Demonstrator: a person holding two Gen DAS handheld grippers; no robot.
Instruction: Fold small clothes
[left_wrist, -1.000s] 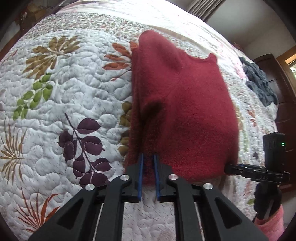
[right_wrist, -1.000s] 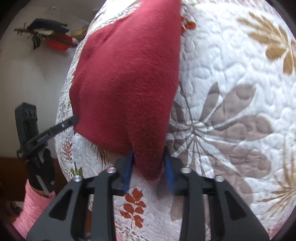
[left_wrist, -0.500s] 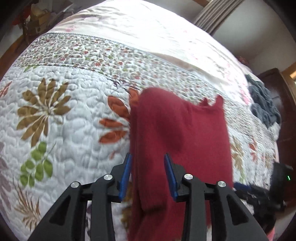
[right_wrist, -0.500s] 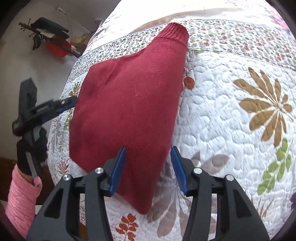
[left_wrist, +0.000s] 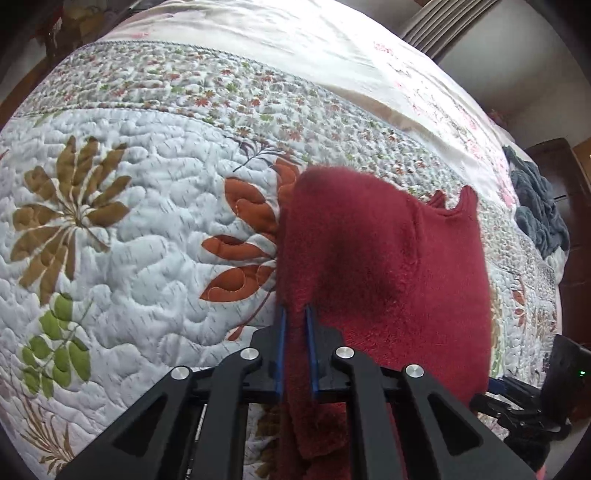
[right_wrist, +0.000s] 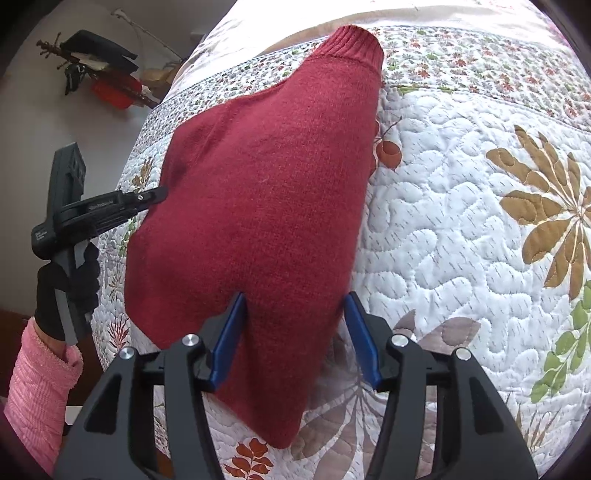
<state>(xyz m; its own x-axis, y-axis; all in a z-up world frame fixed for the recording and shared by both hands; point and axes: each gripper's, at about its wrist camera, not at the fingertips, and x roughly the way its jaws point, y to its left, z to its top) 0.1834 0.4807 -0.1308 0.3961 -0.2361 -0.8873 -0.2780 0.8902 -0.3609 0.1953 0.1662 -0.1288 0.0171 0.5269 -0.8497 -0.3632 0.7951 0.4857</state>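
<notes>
A dark red knitted sweater (left_wrist: 388, 266) lies folded lengthwise on the flowered quilt (left_wrist: 129, 258). My left gripper (left_wrist: 295, 314) is shut on the sweater's left edge, with fabric pinched between the blue pads. In the right wrist view the sweater (right_wrist: 266, 192) stretches away, its ribbed cuff at the far end. My right gripper (right_wrist: 294, 297) is open, and its blue pads straddle the near corner without pinching it. The left gripper (right_wrist: 159, 192) shows there at the sweater's left side, held by a black-gloved hand (right_wrist: 66, 291) in a pink sleeve.
A grey-blue heap of clothes (left_wrist: 539, 210) lies at the bed's far right edge, beside dark wooden furniture (left_wrist: 565, 177). Clutter (right_wrist: 103, 74) sits by the wall beyond the bed. The quilt (right_wrist: 461, 221) spreads wide to the right of the sweater.
The left gripper opened, moved up along the sweater's left edge and shut on it again. The right gripper let go of the near corner, drew back and stays open.
</notes>
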